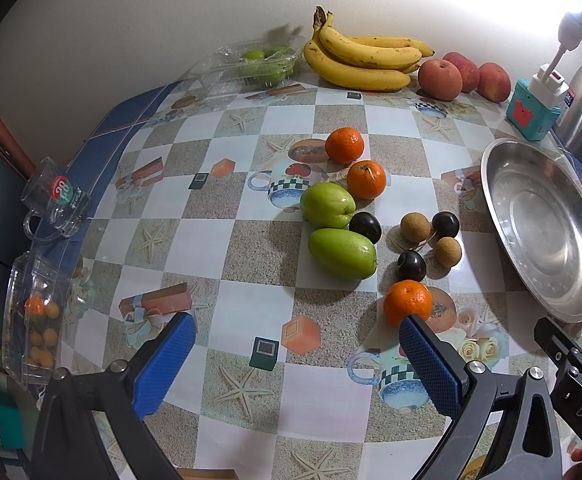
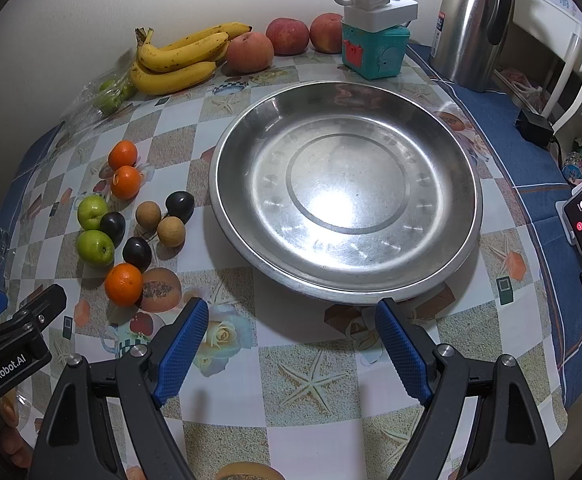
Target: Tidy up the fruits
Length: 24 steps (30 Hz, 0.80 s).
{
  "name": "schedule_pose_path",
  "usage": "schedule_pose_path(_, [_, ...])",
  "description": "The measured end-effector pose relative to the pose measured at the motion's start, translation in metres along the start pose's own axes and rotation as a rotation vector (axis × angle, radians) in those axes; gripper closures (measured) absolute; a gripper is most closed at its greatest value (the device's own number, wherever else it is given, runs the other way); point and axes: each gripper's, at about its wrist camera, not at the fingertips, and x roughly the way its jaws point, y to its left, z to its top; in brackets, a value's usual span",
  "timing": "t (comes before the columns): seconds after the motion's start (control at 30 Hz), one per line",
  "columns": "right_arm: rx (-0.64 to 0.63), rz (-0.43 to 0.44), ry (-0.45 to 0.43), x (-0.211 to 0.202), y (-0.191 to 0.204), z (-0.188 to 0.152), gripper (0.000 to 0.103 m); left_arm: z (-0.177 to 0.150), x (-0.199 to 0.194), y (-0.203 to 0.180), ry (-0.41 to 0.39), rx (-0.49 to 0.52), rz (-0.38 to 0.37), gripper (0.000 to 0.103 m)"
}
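Nearest the cameras, both tools hang above the bench with their fingers spread apart and nothing between them: the left tool (image 1: 295, 354) faces the loose fruit, and the right tool (image 2: 291, 344) faces the steel dish (image 2: 463, 236).

Just beyond the left tool's right finger lies the nearest orange (image 1: 407, 303), sitting apart from the rest and so probably the easiest first pick. To do this well, centre the open fingers on it, come down from above, and close gently so it does not roll toward the dish rim.

Behind it the fruit is crowded. A dark plum (image 1: 411, 265) and two brown longans (image 1: 415, 227) are joined by thin stems, so lifting one may drag its neighbours. Two green fruits (image 1: 342, 253) sit close together, with another plum (image 1: 365, 227) touching them. Two more oranges (image 1: 366, 179) lie just behind.

The dish, on the right, holds nothing, so sorting appears not yet begun.

Farthest back, against the wall, are the bananas (image 1: 361, 60), three apples (image 1: 439, 74) and a clear box (image 1: 263, 62) of green fruit.
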Motion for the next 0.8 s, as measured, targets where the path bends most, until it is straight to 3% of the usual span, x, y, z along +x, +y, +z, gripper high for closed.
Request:
schedule_pose_path(0.57, [0.003,0.007,-0.002,-0.002,0.001,0.002,0.017,0.008,-0.006,0.001,-0.008,-0.013,-0.014,0.000])
schedule_pose_path(0.8, [-0.015,0.059,-0.050,-0.017,0.018,0.025,0.017,0.034,-0.013,0.014,-0.009,-0.060,-0.037,0.000])
